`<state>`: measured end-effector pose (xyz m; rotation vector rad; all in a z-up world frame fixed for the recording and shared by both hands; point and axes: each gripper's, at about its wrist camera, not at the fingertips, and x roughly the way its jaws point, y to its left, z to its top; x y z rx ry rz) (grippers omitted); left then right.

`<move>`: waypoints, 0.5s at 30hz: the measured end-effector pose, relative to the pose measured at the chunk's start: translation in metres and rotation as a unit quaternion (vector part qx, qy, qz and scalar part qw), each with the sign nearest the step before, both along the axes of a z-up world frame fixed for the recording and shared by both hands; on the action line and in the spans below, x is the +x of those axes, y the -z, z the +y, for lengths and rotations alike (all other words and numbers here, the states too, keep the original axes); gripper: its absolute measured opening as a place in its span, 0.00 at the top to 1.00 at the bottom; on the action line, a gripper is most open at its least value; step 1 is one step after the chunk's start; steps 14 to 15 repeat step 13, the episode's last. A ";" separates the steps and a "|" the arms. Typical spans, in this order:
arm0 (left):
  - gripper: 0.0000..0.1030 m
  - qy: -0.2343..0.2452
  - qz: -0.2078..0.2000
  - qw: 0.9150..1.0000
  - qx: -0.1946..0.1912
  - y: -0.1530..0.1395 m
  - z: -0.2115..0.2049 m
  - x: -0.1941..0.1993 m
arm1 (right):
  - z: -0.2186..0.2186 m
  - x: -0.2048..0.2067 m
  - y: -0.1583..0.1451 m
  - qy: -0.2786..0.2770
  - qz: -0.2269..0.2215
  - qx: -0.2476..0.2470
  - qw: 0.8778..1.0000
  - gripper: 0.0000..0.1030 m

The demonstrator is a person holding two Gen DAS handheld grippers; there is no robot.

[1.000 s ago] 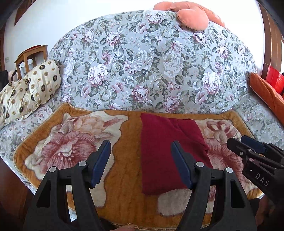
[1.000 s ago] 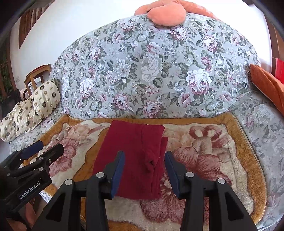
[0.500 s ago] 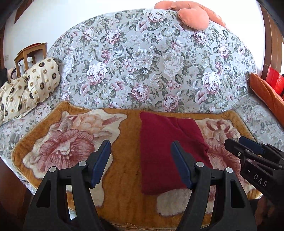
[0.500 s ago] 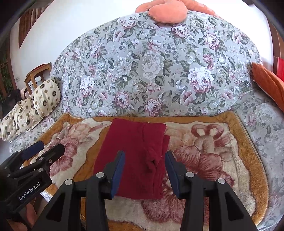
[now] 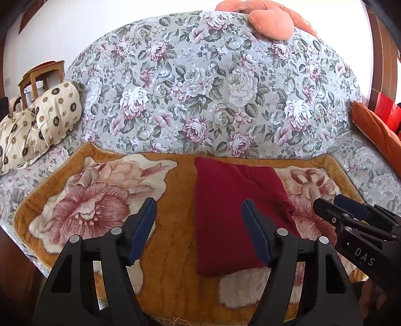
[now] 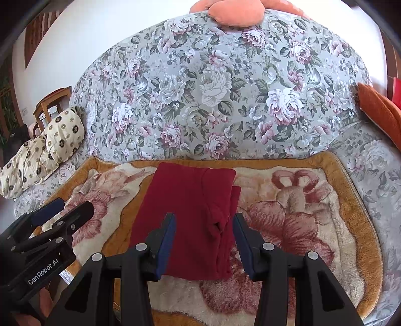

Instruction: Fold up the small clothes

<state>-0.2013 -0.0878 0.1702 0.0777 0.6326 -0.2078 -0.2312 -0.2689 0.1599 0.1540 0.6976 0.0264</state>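
Note:
A dark red garment [image 5: 225,213] lies folded into a long rectangle on the plush flower-patterned blanket [image 5: 95,200]. It also shows in the right wrist view [image 6: 190,218], with a bunched fold along its right side. My left gripper [image 5: 199,210] is open and empty, held above the garment's left edge. My right gripper [image 6: 203,223] is open and empty, held above the garment's near right part. The right gripper also shows in the left wrist view [image 5: 348,210], and the left gripper in the right wrist view [image 6: 62,210].
The blanket lies on the seat of a floral sofa [image 5: 200,87]. A cream patterned pillow [image 5: 42,125] lies at the left, an orange cushion [image 5: 376,135] at the right, a peach cushion [image 5: 265,17] on top of the backrest. A wooden chair [image 5: 40,75] stands far left.
Both grippers have stayed open and empty and shifted only slightly. The red garment has not moved.

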 end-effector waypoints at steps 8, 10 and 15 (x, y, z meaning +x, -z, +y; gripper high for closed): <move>0.32 -0.001 -0.015 1.000 -0.023 -0.004 0.005 0.003 | -0.002 0.002 0.002 0.002 -0.001 0.004 1.000 0.56; 0.32 -0.002 -0.017 1.000 -0.016 -0.004 0.005 0.004 | -0.002 0.002 0.002 0.003 -0.002 0.009 1.000 0.56; 0.32 -0.001 -0.013 1.000 -0.018 -0.004 0.005 0.004 | -0.002 0.003 0.003 0.004 0.000 0.010 1.000 0.56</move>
